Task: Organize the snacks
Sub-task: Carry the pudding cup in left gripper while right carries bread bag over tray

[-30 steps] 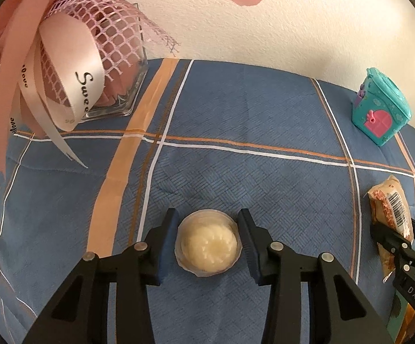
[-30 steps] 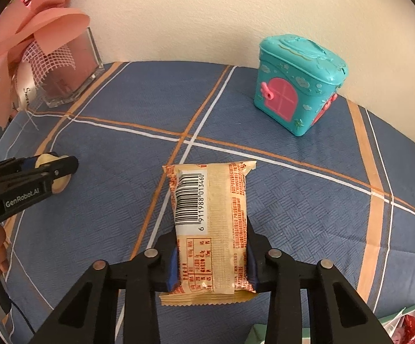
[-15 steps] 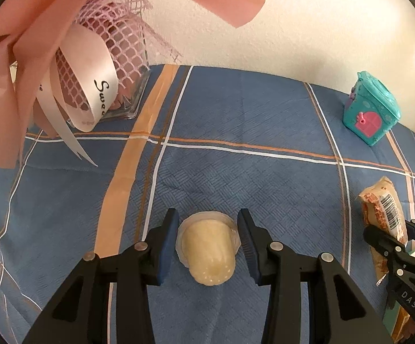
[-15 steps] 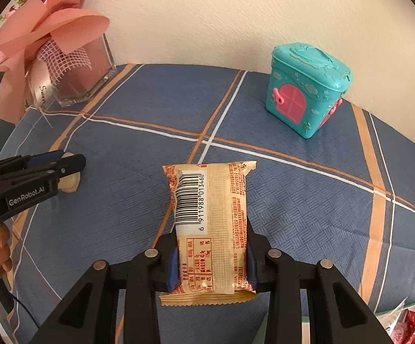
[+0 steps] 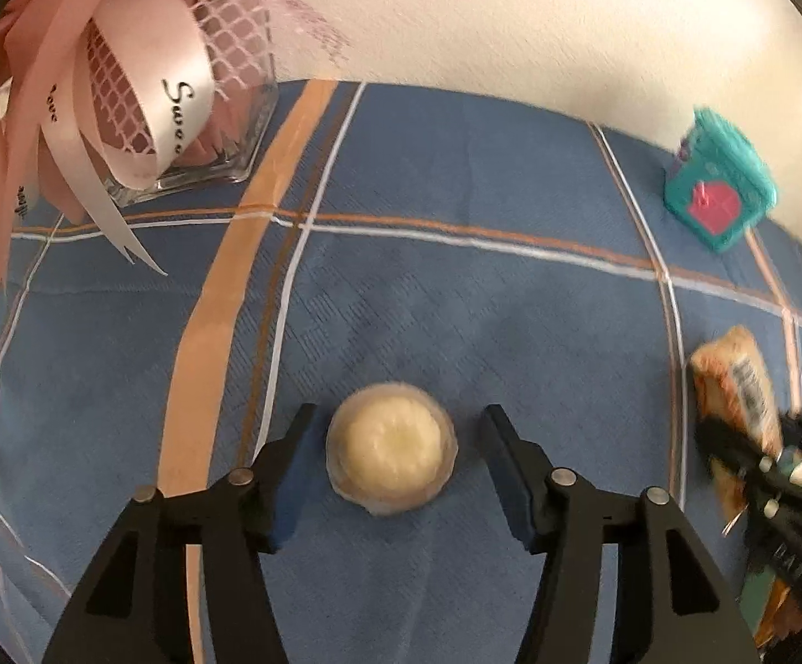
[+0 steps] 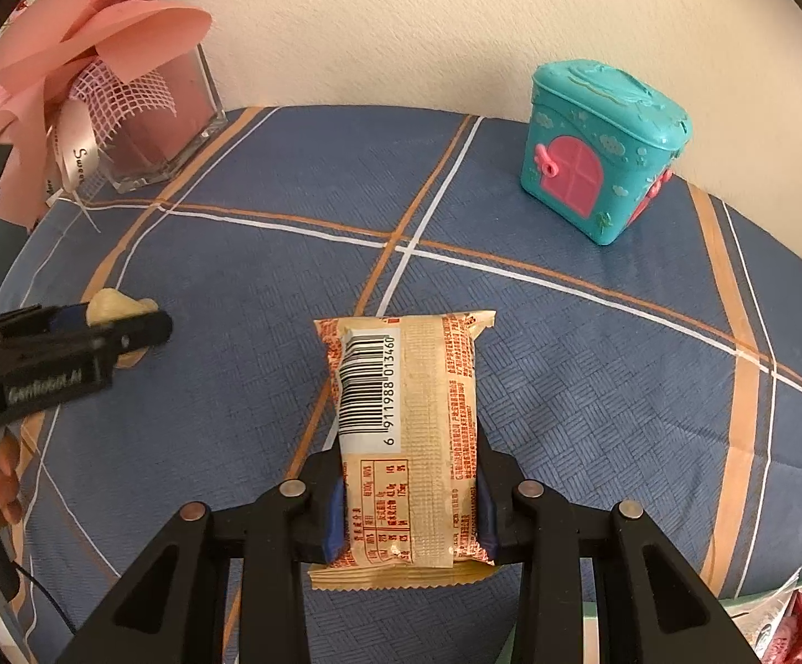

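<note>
Left gripper [image 5: 395, 431] just opened; jelly cup [image 5: 392, 454] sits between, probably untouched. Right gripper [image 6: 409, 503] squeezes snack packet [image 6: 406, 431].

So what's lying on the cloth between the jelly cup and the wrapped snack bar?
Nothing: the left wrist view shows only bare blue checked tablecloth between the jelly cup and the snack bar, which the right gripper holds.
</note>
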Tool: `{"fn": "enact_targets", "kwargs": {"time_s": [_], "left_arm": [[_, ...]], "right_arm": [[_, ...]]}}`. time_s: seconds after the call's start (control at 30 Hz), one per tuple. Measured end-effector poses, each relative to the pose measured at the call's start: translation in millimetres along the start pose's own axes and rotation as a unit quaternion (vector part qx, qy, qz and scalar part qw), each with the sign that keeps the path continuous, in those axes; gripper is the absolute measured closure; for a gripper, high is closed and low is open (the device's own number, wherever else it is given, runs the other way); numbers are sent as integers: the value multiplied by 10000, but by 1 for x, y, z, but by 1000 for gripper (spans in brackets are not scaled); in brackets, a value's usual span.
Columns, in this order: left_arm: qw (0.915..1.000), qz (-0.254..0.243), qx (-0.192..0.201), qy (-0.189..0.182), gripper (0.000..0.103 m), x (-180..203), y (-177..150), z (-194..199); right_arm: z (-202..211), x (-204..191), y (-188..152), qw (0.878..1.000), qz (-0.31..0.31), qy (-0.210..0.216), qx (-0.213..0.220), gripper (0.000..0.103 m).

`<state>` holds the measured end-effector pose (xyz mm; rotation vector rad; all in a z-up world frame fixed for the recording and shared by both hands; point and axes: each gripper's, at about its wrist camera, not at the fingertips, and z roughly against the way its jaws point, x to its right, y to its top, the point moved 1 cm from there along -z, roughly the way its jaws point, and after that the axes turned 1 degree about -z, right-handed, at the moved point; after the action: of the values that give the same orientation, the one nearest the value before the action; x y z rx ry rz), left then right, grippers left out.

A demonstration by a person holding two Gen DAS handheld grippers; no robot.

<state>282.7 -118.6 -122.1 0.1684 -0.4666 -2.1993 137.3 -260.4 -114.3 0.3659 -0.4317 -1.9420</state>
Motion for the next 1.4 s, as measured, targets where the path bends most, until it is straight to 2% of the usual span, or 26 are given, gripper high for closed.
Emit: {"fn": "enact_targets", "kwargs": {"time_s": [0.1, 0.2, 0.43, 0.67, 0.93, 1.17, 1.4], "left_arm": [[9998, -161, 21, 120, 43, 3, -5, 2], [9997, -198, 74, 153, 54, 2, -8, 5], [9994, -199, 178, 199, 55, 0, -16, 8], [9997, -72, 194, 139, 55, 3, -40, 31], [9994, 136, 326, -40, 55, 15, -60, 90], [9976, 299, 598, -206, 55, 33, -81, 156], [9936, 560, 855, -491, 55, 56, -94, 203]], "right_arm": [[-1, -1, 0, 10000, 9, 12, -2, 65], [-2, -1, 0, 10000, 8, 18, 0, 65], [-1, -3, -1, 10000, 7, 34, 10, 65], [11, -8, -7, 10000, 48, 70, -24, 65], [62, -18, -19, 9997, -54, 200, 139, 65], [123, -23, -36, 9993, -137, 155, 313, 65], [187, -19, -62, 9975, -393, 123, 582, 65]]}}
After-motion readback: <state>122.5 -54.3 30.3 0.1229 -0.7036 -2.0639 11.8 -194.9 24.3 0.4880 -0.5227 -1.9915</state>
